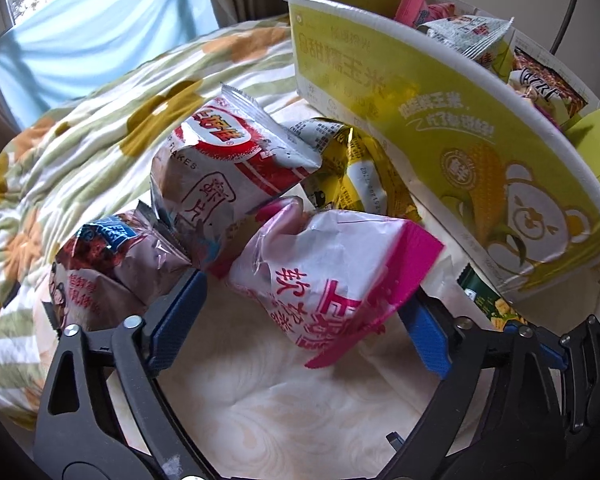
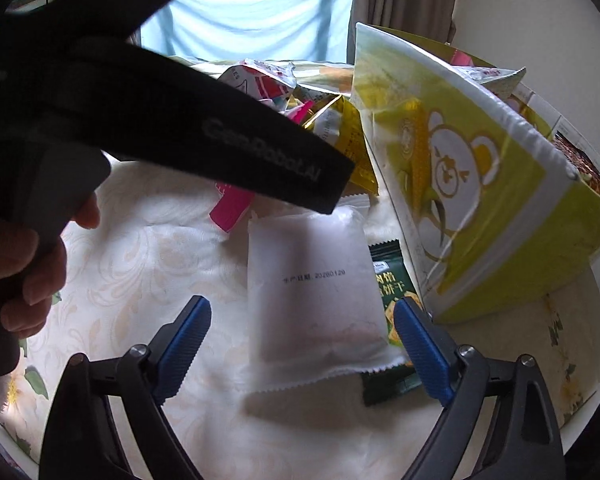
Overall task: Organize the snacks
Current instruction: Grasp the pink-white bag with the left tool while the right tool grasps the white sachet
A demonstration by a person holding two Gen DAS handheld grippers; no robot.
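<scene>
Pink-and-white packet point(image 1: 332, 276): lies between the blue pads of the left gripper point(image 1: 300, 320), which stands released, jaws wide; the magenta sealed edge nears the pad on its box side, contact uncertain.
Handling, pink packet: judged light, puffy and crinkly, the film probably slippery; best taken across the belly, or by the flat magenta seal.
White packet point(image 2: 314, 284): flat on the cloth between the pads of the right gripper point(image 2: 302, 344), also released and spread; neither pad visibly touches it.
Handling, white packet: judged light and soft, contents possibly crushable; take it across the width, gently.
Dark green packet point(image 2: 388, 312): partly under the white packet, against the right gripper's outer pad.
Red-and-white packet point(image 1: 236, 160): just beyond the left gripper's tips.
Brown packet point(image 1: 112, 264): beside its window-side pad.
Yellow packets point(image 1: 360, 172): farther ahead, by the box.
Yellow-green box point(image 1: 440, 128): open, already holding snacks, outward of both grippers.
Cream cloth point(image 1: 260, 392): beneath everything.
Floral quilt point(image 1: 80, 128): beyond the pile.
</scene>
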